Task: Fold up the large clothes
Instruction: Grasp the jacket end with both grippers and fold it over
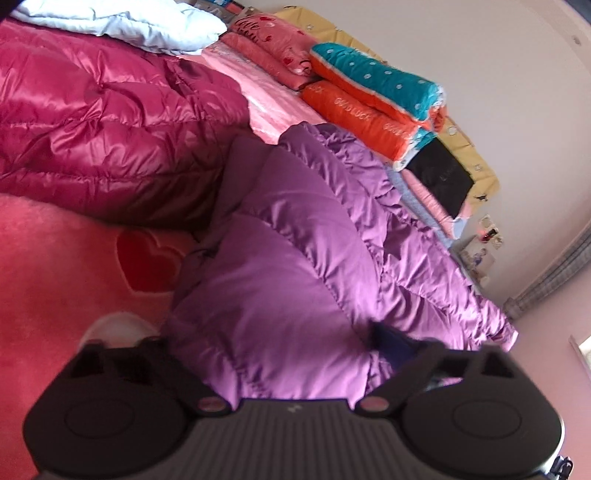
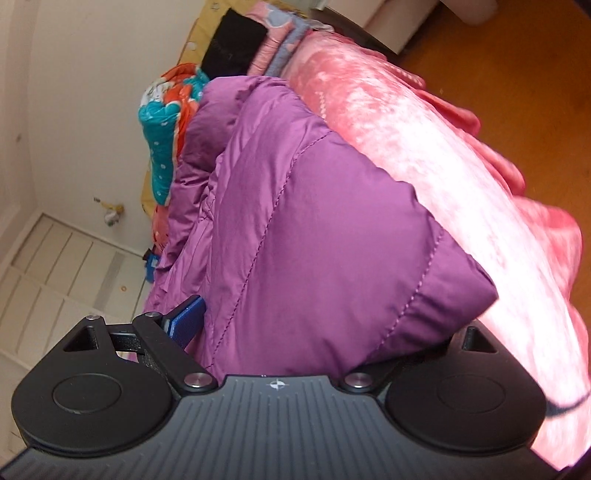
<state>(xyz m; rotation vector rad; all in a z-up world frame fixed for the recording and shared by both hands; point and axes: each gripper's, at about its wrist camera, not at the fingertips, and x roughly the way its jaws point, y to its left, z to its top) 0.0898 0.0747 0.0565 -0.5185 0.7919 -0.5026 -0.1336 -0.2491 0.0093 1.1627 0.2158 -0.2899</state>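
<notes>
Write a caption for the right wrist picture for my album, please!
Right gripper holds a puffy purple quilted jacket on a fuzzy pink blanket.

Left wrist view: jacket (image 1: 295, 236) dead centre on bed (image 1: 55, 277), running toward 3 o'clock. Second jacket (image 1: 110, 122) at 10 o'clock, just beside it. Duvet (image 1: 122, 22) at 11 o'clock, behind second jacket. Blanket stack (image 1: 373, 96) at 1 o'clock, against wall (image 1: 498, 55), behind jacket.

Bed (image 1: 55, 280) under a pink heart-print blanket, purple quilted coat (image 1: 295, 258) lying near, magenta coat (image 1: 110, 122) left, folded blankets (image 1: 373, 96) far right.
</notes>
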